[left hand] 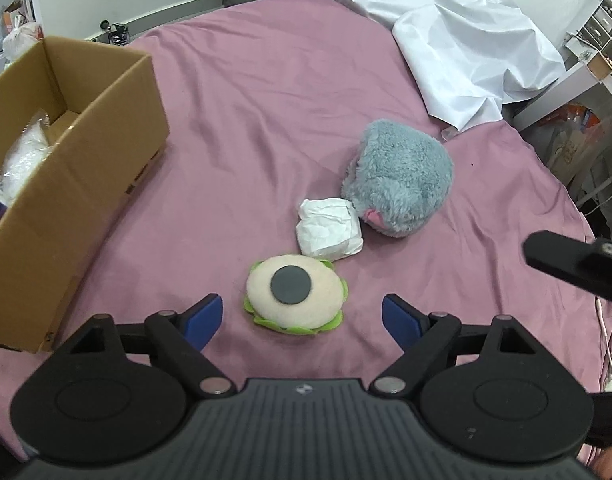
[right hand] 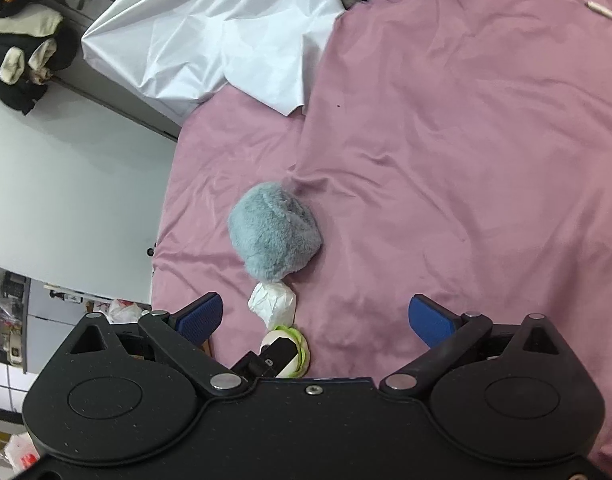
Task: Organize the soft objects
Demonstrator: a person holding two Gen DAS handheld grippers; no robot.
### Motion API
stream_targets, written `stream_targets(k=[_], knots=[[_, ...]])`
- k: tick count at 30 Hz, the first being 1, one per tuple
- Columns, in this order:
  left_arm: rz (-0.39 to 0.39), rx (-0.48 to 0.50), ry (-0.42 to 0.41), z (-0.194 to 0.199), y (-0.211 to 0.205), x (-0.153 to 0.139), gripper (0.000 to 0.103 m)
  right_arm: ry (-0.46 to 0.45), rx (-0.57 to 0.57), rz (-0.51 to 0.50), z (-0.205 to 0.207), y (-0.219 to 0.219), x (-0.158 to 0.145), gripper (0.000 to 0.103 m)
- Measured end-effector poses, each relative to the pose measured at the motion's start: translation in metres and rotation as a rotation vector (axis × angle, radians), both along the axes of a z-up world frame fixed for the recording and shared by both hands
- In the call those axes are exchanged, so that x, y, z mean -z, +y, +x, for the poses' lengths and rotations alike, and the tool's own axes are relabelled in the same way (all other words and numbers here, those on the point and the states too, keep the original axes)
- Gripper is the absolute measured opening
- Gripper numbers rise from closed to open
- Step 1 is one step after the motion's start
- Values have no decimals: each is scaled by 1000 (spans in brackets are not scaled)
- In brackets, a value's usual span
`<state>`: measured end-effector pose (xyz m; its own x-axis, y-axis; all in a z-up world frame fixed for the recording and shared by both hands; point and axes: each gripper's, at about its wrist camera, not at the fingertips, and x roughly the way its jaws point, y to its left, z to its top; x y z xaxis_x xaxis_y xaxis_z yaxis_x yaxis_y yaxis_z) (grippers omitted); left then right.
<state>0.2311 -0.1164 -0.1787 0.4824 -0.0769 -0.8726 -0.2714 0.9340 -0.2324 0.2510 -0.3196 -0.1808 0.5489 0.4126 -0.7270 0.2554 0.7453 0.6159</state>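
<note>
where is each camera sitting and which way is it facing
Left wrist: sits on the left gripper, angled down at the burger plush lying between its open blue pads; cardboard box to the left; the right gripper pokes in at the right edge.
Right wrist: sits on the right gripper, angled down across the pink bedsheet; open pads show, with part of the left gripper below.
Shared: burger plush, white paper bundle, grey-blue furry plush, white sheet.

The left gripper fills the lower frame, its 2 blue pads spread wide apart. The right gripper likewise gapes, angled downward.
</note>
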Motion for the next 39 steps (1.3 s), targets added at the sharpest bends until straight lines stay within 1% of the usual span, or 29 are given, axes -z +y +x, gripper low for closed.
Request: stream_targets(k=[5, 8, 11, 13, 15, 16, 17, 18, 21, 23, 25, 29, 31, 33, 39], knots=[[-18, -7, 17, 6, 1, 8, 81, 15, -5, 27, 9, 3, 10, 88], [-21, -10, 19, 9, 2, 13, 81, 14, -18, 42, 12, 6, 12, 83], [-27, -15, 28, 12, 5, 19, 80, 4, -42, 46, 15, 12, 12, 82], [-28, -17, 29, 13, 8, 23, 78, -2, -66, 43, 16, 19, 12, 82], [-39, -26, 43, 15, 12, 28, 69, -6, -85, 41, 17, 25, 14, 82], [-60, -30, 49, 15, 15, 30, 68, -5, -92, 39, 18, 28, 15, 82], [-77, -30, 48, 15, 17, 31, 65, -6, -98, 39, 18, 30, 16, 82], [-85, -24, 41, 15, 18, 31, 58, -9, -103, 38, 19, 33, 17, 82], [-104, -20, 38, 15, 21, 30, 54, -20, -107, 34, 21, 38, 18, 82], [-116, -20, 34, 14, 24, 28, 53, -28, -118, 34, 23, 42, 18, 82], [-108, -22, 28, 13, 26, 24, 52, -26, -129, 32, 25, 47, 20, 79], [-109, -40, 27, 11, 36, 19, 52, -8, -141, 28, 30, 56, 27, 69], [-112, -49, 22, 13, 41, 16, 52, -2, -132, 31, 31, 58, 29, 66], [-110, -53, 13, 13, 46, 13, 52, 2, -125, 28, 33, 60, 32, 61], [-103, -73, 7, 20, 60, 10, 52, 21, -118, 23, 40, 71, 40, 52]])
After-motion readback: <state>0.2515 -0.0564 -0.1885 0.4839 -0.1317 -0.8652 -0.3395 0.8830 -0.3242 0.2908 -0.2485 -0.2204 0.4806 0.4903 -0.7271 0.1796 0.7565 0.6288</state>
